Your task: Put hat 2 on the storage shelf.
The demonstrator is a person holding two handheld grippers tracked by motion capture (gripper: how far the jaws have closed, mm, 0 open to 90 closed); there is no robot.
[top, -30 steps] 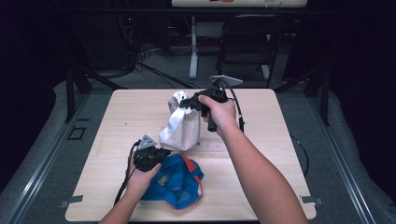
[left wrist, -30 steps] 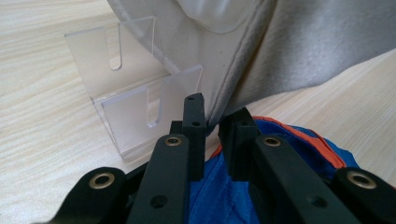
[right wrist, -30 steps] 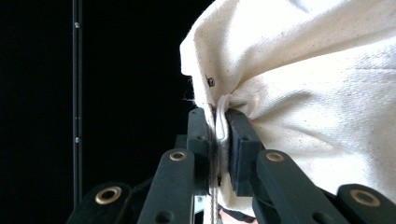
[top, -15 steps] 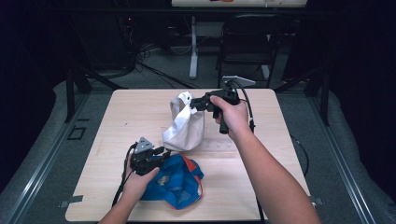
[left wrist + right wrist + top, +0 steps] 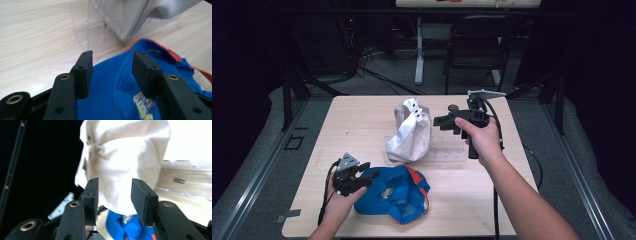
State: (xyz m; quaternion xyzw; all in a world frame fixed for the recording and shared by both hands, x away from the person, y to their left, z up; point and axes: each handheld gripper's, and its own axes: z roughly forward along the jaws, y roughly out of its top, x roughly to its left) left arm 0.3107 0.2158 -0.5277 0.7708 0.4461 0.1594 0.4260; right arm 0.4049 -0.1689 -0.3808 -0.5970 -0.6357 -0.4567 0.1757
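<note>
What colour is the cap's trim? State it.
Orange-red, along the blue cap's edge; left gripper view shows it best.

The table was seen from above and in front. The blue cap was viewed closely along the left gripper's jaws. The white cap, with the blue one beyond, was faced along the right's.

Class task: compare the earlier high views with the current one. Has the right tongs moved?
Yes. The right tongs has drawn back rightward off the white cap, toward the table's right edge.

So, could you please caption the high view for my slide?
Open right gripper beside white cap on clear stand; left gripper over blue cap.
</note>
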